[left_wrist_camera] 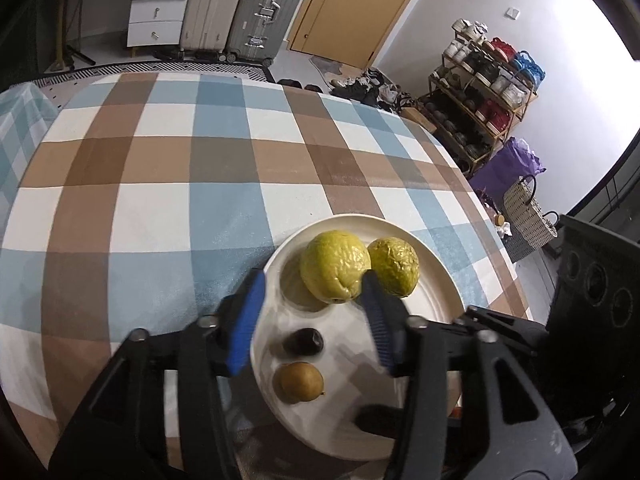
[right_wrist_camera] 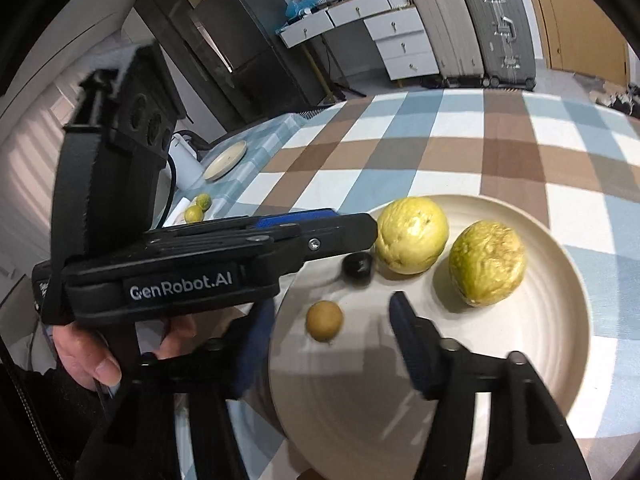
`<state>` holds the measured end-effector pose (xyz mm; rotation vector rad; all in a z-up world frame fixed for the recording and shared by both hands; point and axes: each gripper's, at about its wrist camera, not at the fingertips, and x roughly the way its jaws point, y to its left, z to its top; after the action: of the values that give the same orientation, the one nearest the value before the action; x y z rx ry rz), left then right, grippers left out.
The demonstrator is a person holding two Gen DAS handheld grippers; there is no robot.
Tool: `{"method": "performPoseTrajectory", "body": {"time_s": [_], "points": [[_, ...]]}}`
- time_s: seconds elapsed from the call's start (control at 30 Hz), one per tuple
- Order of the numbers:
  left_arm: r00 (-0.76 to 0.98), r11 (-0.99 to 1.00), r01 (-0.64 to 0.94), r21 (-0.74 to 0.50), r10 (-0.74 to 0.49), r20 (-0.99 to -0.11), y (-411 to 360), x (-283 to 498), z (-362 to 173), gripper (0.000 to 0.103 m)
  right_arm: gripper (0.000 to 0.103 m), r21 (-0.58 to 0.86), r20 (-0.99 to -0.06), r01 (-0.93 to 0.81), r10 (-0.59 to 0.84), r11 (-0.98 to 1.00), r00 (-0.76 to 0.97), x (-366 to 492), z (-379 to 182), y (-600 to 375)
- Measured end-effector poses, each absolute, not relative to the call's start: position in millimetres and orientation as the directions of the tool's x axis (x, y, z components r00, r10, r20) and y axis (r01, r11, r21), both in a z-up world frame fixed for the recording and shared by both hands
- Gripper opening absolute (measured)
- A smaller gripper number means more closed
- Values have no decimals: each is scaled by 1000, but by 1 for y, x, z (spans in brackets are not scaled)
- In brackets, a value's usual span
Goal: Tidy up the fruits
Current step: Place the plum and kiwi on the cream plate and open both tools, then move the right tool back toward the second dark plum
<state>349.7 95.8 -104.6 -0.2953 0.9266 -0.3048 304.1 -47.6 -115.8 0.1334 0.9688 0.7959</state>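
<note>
A white plate (left_wrist_camera: 440, 280) on the checked tablecloth (left_wrist_camera: 200, 180) holds two wrinkled yellow-green fruits (left_wrist_camera: 334, 266) (left_wrist_camera: 394, 266), a small dark fruit (left_wrist_camera: 303, 342) and a small brown fruit (left_wrist_camera: 298, 382). My left gripper (left_wrist_camera: 314, 278) hangs over the plate's near left part, open. The small fruits lie below the gap between its blue pads (left_wrist_camera: 248, 320), and the bigger fruit is just past the tips. In the right wrist view my right gripper (right_wrist_camera: 332, 304) is open over the same plate (right_wrist_camera: 560, 240). The brown fruit (right_wrist_camera: 324, 320) lies between its tips, untouched. The left gripper (right_wrist_camera: 360, 232) reaches in from the left, near the dark fruit (right_wrist_camera: 358, 268).
A person's hand (right_wrist_camera: 88, 356) holds the left gripper's handle. A lower side table carries a second plate (right_wrist_camera: 226, 160) and two small yellow-green fruits (right_wrist_camera: 194, 213). Suitcases (left_wrist_camera: 268, 12), white drawers (left_wrist_camera: 160, 8) and a shoe rack (left_wrist_camera: 480, 92) stand beyond the table.
</note>
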Motion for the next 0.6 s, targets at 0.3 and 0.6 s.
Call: {"method": "performPoseTrajectory", "body": {"time_s": [0.3,0.6], "points": [[622,925,130,-357,-356,-697,99,317,-66,70,81,421,-648,-539,658,729,383,273,-91,-76],[668,946,125,-298,-302,-680,87,261,-33,86,89,383,-612,-525,635,760,472,225,-64,-113]]}}
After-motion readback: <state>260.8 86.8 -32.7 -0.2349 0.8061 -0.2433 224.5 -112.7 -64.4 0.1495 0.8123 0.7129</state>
